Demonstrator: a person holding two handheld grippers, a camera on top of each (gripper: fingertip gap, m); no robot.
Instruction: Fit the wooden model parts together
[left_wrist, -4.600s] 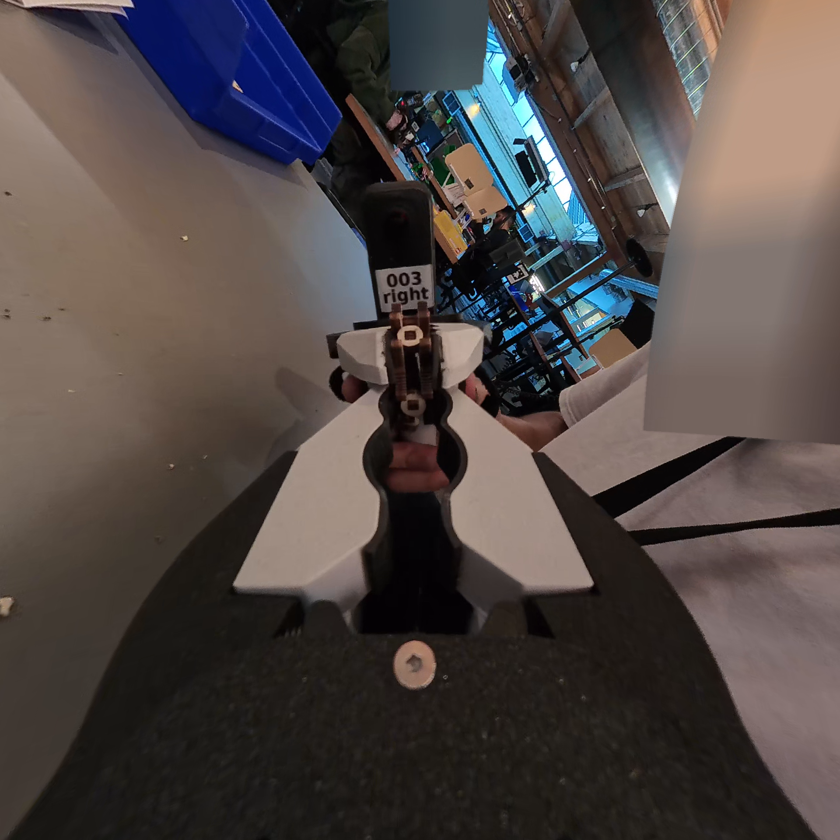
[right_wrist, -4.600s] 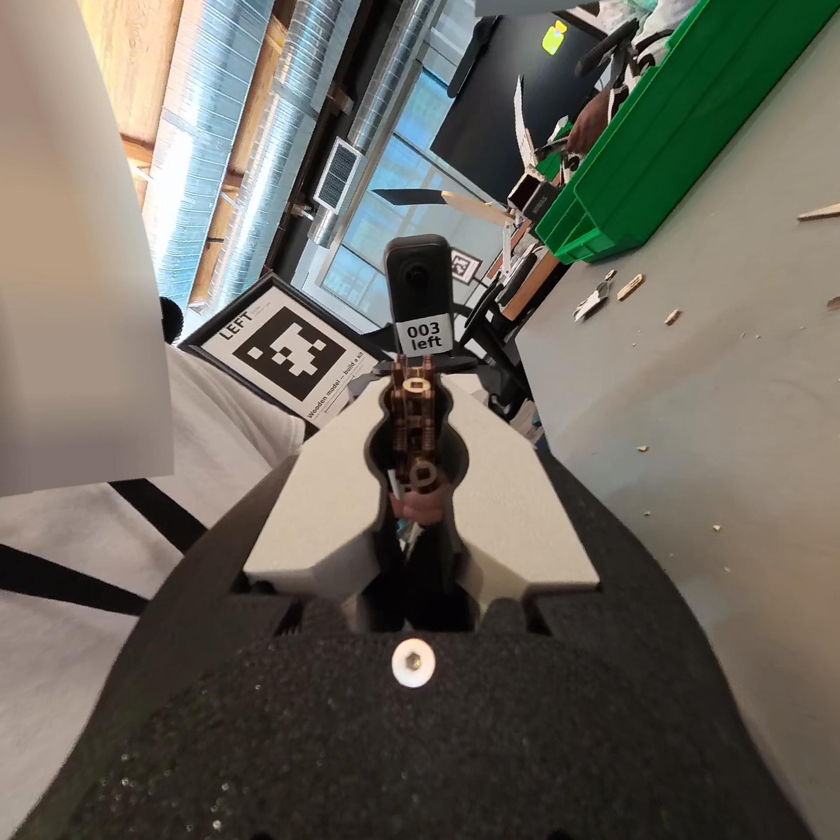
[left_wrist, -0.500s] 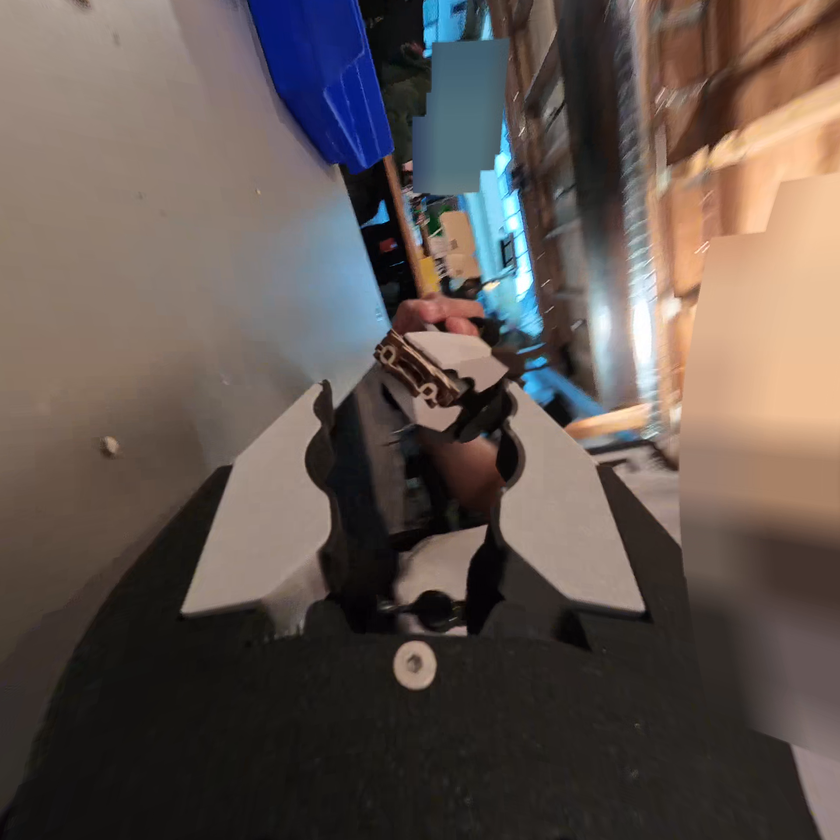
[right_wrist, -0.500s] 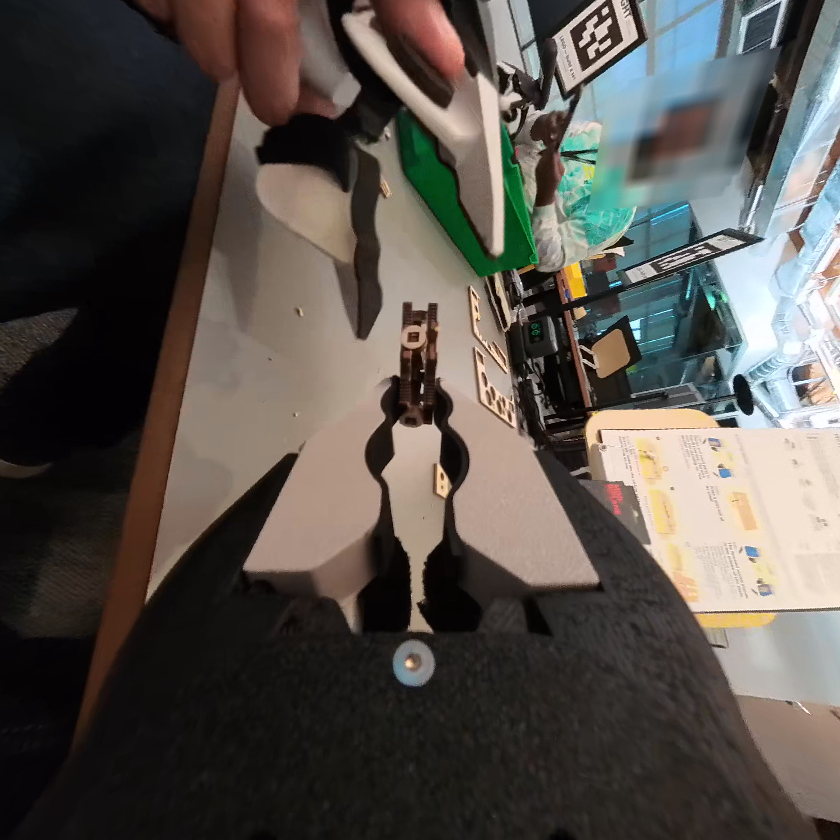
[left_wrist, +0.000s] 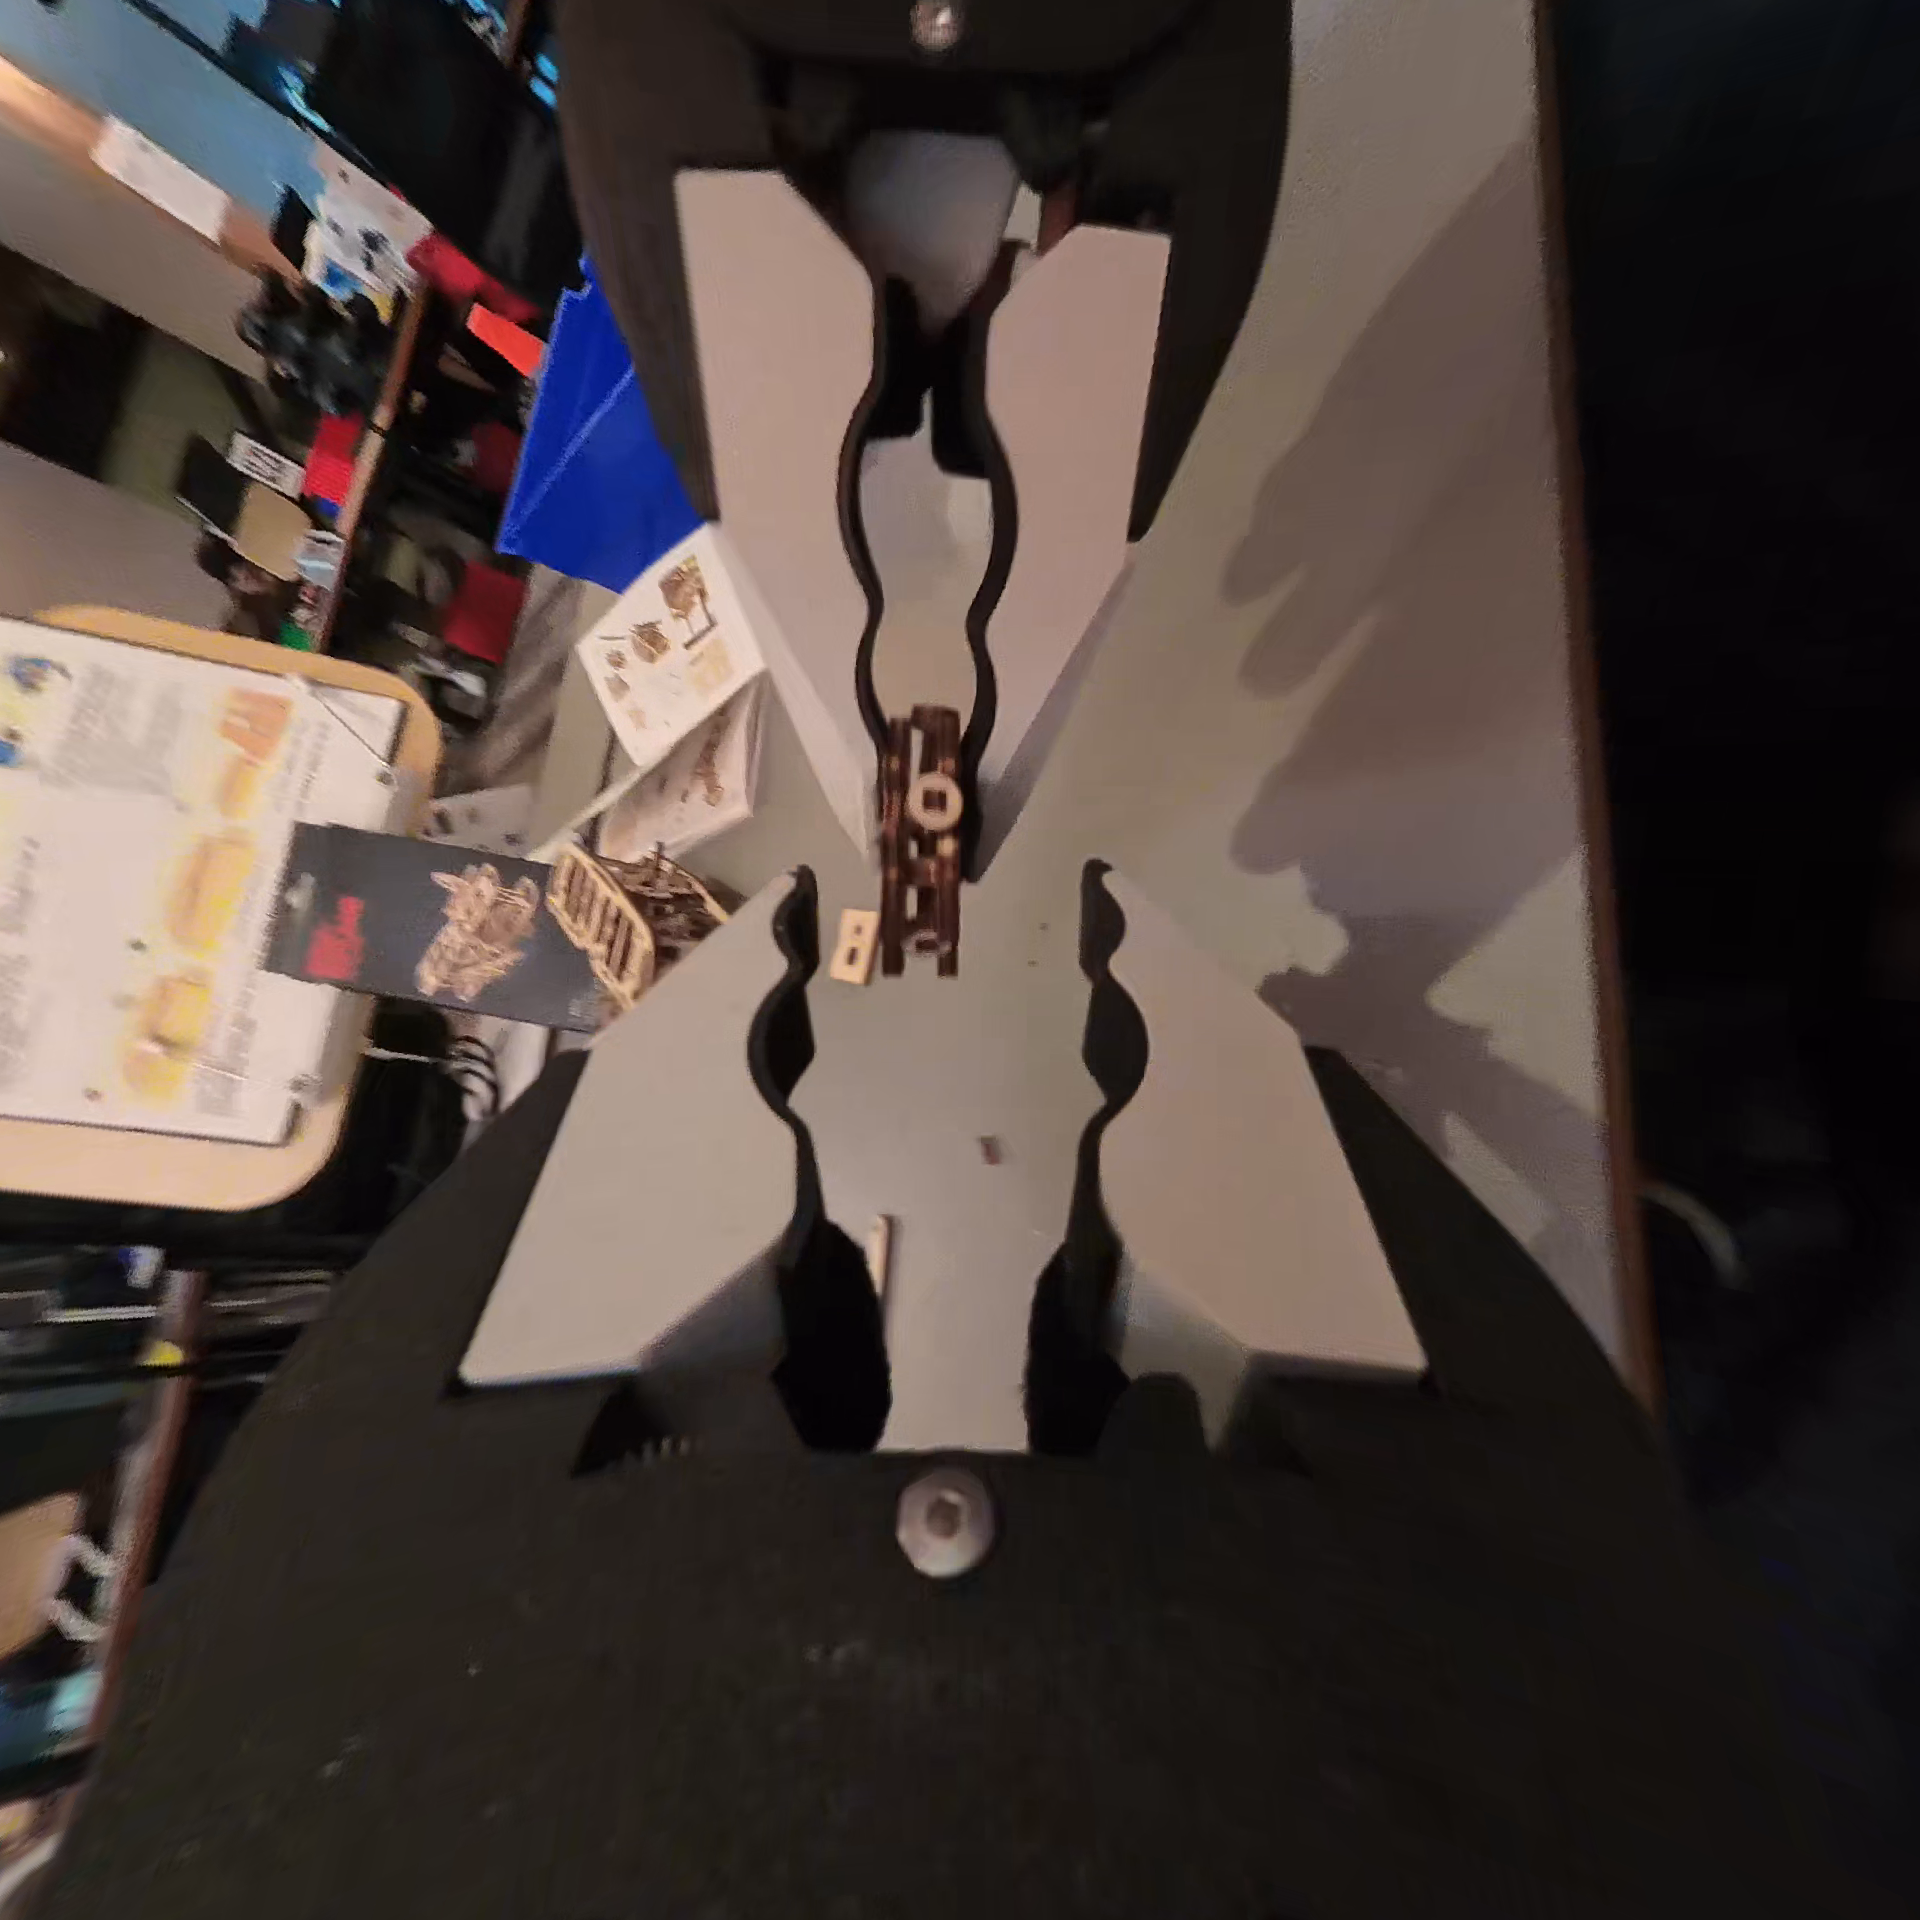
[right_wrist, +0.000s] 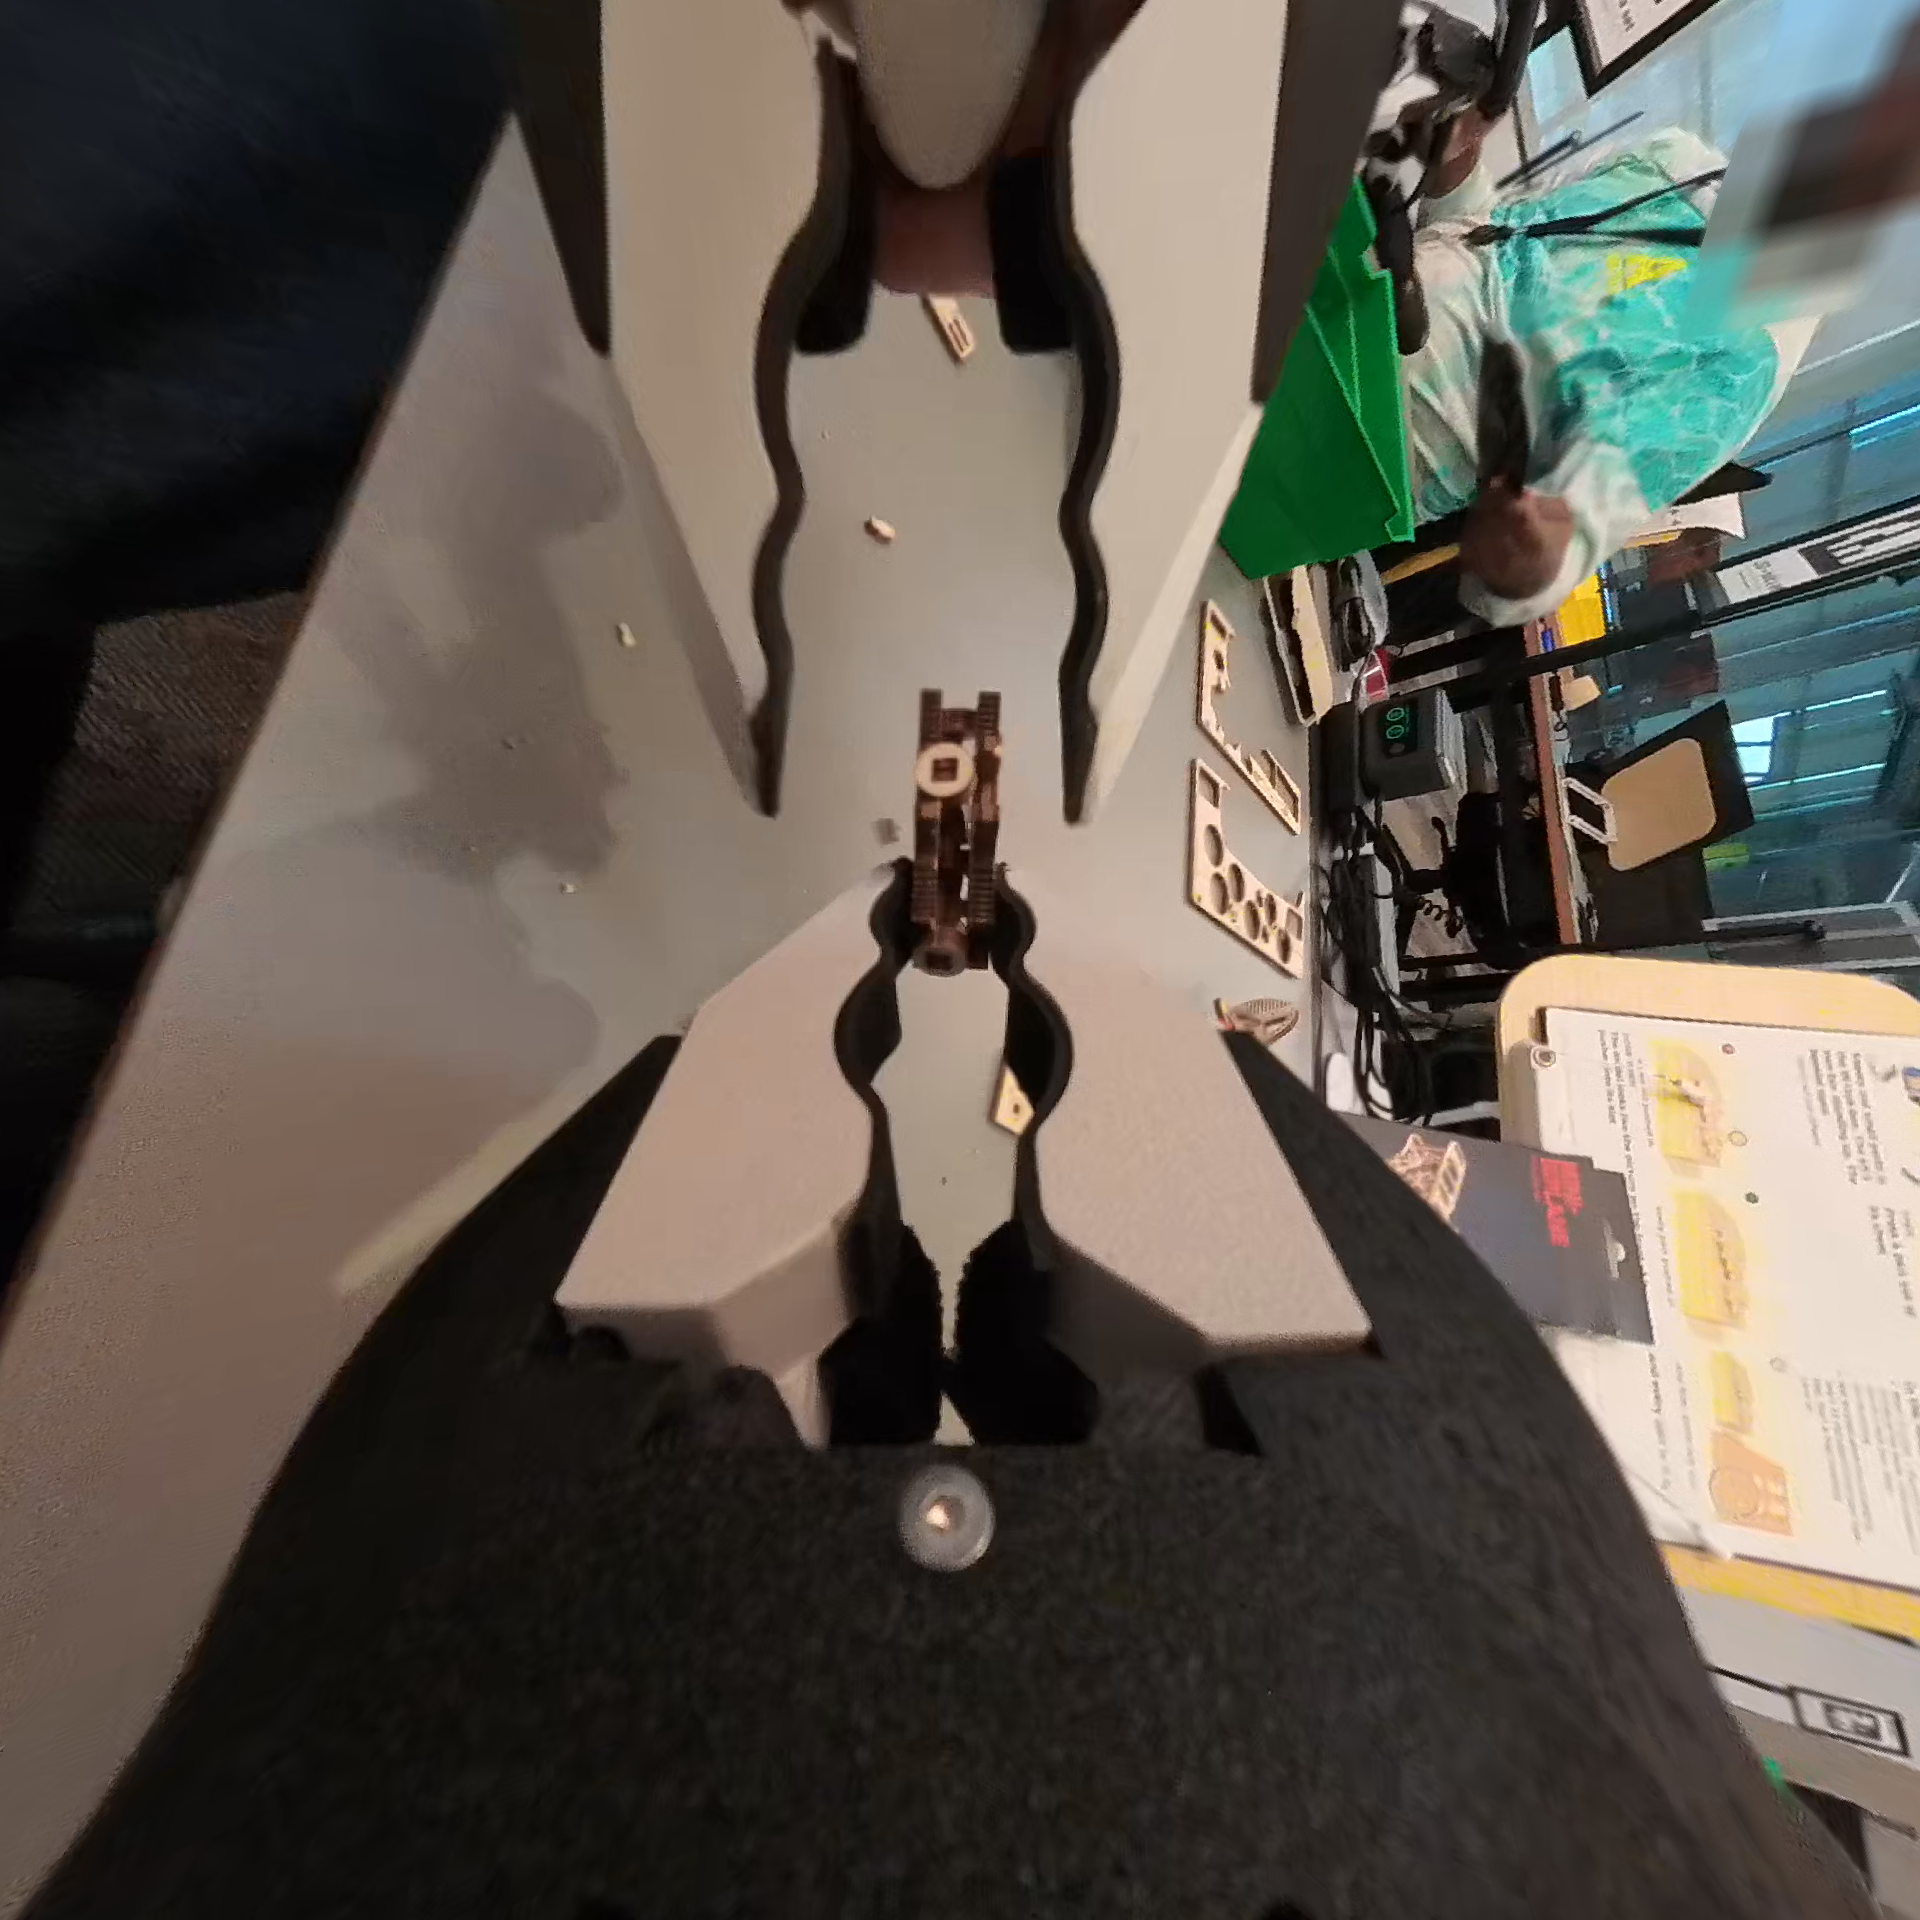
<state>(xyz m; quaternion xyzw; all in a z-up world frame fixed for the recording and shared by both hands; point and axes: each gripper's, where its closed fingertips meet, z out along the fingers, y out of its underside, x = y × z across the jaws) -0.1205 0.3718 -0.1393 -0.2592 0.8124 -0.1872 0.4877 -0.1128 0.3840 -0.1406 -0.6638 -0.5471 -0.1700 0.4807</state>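
My right gripper (right_wrist: 951, 914) pinches the wooden model part (right_wrist: 954, 831) steady while my left gripper (left_wrist: 940, 894), fingers spread, faces it above the desk (right_wrist: 468, 727).

Dark laser-cut wooden assembly (right_wrist: 954, 831) looks rough-edged; gripper fingers (right_wrist: 727, 1164) are matt grey plastic; the tabletop (right_wrist: 436, 727) is smooth and matt.

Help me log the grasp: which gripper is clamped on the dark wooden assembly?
The right gripper: its jaws pinch the dark wooden assembly, while the left gripper faces it with jaws wide apart, holding nothing.
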